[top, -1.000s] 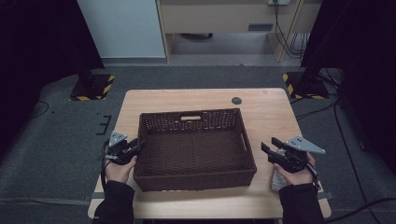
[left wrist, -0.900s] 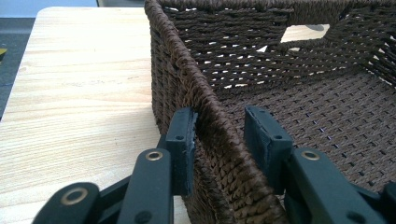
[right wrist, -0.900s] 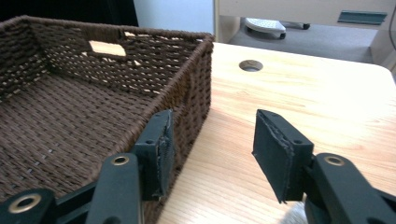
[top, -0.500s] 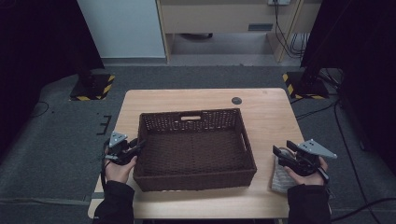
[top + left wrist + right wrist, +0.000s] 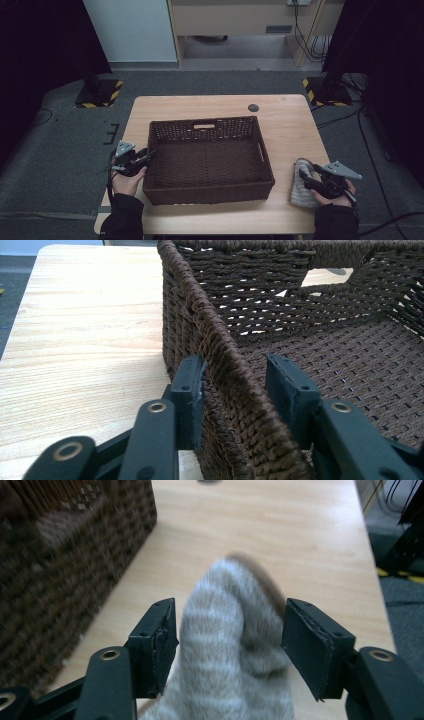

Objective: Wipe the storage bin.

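Wooden table (image 5: 295,130) carries a dark woven basket (image 5: 210,155), empty, set centrally. Left gripper (image 5: 235,385) straddles the basket's left wall, jaws just widened, pads off the weave: released, probably only steadying it. Striped grey sock (image 5: 230,655) lies on the table right of the basket, between the right gripper (image 5: 227,645) jaws, just opened and unclamped. Small black disc (image 5: 253,107) near the far edge; basket wall stands between sock and interior.

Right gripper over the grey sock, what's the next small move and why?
Probably close the right gripper on the grey sock: its jaws have just been opening, and the sock sits between them with a gap at the right pad. The left gripper straddles the basket wall.
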A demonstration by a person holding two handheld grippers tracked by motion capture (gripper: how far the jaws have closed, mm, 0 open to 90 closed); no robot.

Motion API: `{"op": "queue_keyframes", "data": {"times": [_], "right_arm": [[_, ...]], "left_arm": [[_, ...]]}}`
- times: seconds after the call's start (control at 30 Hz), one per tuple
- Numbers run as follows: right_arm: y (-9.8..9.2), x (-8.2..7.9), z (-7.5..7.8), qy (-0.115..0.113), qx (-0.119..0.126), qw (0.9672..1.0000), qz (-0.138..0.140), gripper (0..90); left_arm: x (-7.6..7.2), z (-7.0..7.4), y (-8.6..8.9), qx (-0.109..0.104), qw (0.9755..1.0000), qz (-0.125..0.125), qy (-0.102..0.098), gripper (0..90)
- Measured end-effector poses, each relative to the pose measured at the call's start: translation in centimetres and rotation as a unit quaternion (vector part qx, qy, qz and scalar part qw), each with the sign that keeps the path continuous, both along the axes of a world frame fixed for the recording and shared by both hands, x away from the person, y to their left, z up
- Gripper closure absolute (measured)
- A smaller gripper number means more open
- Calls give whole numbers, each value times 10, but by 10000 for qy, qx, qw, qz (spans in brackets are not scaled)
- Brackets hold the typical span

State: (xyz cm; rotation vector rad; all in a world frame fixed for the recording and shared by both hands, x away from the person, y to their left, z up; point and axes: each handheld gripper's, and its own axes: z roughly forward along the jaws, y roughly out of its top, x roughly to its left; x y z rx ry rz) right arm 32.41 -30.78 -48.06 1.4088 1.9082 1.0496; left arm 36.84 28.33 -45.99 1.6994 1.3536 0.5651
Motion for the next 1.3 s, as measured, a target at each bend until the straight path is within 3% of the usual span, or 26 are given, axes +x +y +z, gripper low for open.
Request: {"op": "queue_keyframes", "data": {"times": [0.23, 0.4, 0.47, 0.57, 0.63, 0.7, 0.87, 1.17, 1.3], "right_arm": [[-1, 3, -15, 336, -32, 9994, 118, 461], [-3, 5, -19, 530, 99, 9983, 205, 575], [-2, 5, -18, 585, 121, 9979, 245, 652], [0, 6, -14, 586, 58, 9979, 269, 698], [0, 7, -11, 538, 90, 9982, 268, 703], [2, 8, -3, 297, 207, 9987, 353, 706], [7, 14, 10, -50, 358, 9982, 485, 705], [19, 36, 28, -480, 461, 9956, 663, 704], [23, 44, 31, -558, 488, 9945, 740, 704]], "left_arm": [[2, 1, 0, 66, 10000, 31, -1, 540], [3, 0, 0, 59, 10000, 45, 12, 524], [4, 0, 0, 100, 9999, -1, 28, 533], [4, 1, -1, 97, 9999, -117, 7, 593], [4, 1, -1, 120, 9999, -117, 11, 612], [4, 1, -2, 133, 9998, -130, 17, 619], [4, 1, -3, 143, 9998, -137, 3, 635], [5, 2, -6, 156, 9997, -194, 8, 638], [5, 2, -10, 178, 9996, -231, 14, 638]]}}
